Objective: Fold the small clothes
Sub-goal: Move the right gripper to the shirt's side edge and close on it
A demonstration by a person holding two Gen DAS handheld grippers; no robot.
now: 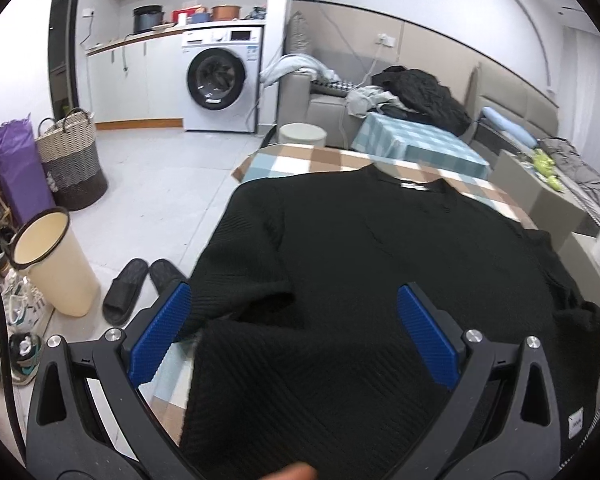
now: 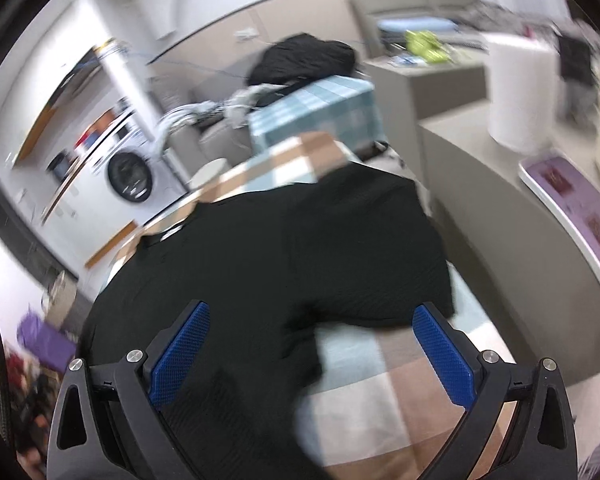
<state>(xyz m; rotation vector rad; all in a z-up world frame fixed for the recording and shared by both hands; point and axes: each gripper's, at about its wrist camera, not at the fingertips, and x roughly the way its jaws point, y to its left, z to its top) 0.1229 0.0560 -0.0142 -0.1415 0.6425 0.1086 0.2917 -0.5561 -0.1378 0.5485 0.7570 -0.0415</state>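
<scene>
A black ribbed short-sleeved top lies spread flat on a table with a brown, white and blue checked cloth, collar at the far side. My left gripper is open and hovers over the top's left sleeve and lower body, holding nothing. In the blurred right wrist view the same top fills the middle. My right gripper is open above its right sleeve hem and the bare cloth, holding nothing.
Left of the table on the floor are black slippers, a cream bin and a woven basket. A washing machine stands behind. A sofa with piled clothes and a grey cabinet lie to the right.
</scene>
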